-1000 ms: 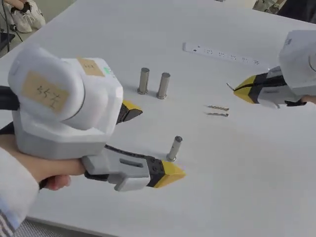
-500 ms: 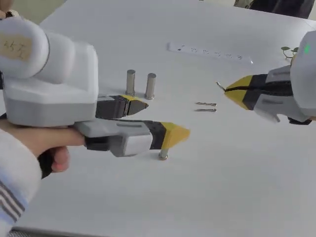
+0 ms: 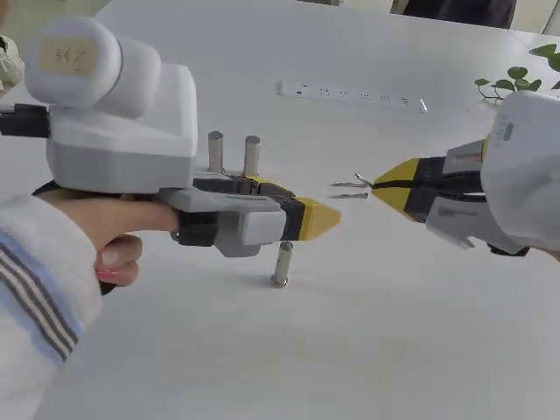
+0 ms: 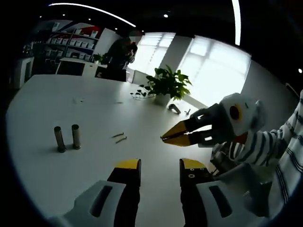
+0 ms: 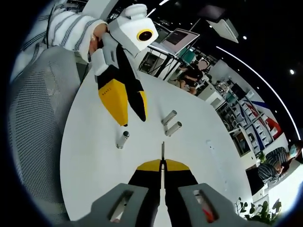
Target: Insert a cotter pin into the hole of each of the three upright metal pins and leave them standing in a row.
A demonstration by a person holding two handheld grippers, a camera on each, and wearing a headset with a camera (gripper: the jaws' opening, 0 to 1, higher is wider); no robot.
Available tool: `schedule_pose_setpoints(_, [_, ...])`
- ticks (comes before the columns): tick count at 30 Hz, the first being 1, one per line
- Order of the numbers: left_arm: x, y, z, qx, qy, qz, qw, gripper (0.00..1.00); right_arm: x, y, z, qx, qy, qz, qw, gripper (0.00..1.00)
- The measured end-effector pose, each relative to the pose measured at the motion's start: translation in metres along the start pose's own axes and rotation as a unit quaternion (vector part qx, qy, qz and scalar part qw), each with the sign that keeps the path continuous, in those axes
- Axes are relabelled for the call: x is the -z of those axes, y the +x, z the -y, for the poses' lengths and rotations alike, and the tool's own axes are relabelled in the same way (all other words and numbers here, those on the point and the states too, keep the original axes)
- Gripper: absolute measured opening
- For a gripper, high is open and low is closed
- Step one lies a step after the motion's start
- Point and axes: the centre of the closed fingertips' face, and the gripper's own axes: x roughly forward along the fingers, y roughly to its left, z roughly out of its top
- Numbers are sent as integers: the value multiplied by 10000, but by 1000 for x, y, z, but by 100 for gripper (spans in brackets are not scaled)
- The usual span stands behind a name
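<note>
Hand-held gripper (image 5: 162,163), 1 cotter pin (image 5: 162,150); 3 metal pins (image 3: 215,149) (image 3: 252,153) (image 3: 282,262)

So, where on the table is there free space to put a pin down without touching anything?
The wide bare table on the near side of the single pin is free, and so is the band between the power strip and the two pins. It is crowded in the middle, where the loose cotter pins lie by the right gripper.
</note>
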Motion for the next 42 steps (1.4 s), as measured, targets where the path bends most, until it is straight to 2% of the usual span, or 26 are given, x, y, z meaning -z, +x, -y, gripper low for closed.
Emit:
schedule_pose_setpoints(4, [4,8,3,83,2,-152,9998,26,0,0,-10,-87,-135,-60,9999,0])
schedule_pose_setpoints(12, [7,18,3,212,-130,-233,9994,20,-6,0,-21,-153,-56,32,9999,0])
schedule_pose_setpoints(16, [7,19,4,253,-170,-232,9993,18,-9,-2,-26,-199,-188,10,9996,0])
schedule_pose_setpoints(25, [5,22,10,401,-329,-170,9985,10,-16,-1,-27,-163,-275,37,9995,0])
schedule_pose_setpoints(34, [6,19,6,406,-387,-204,9982,1,-21,-2,-26,-137,-354,38,9993,0])
schedule_pose_setpoints(42, [3,17,6,471,-561,-104,9973,0,-26,-1,-27,-131,-411,45,9991,0])
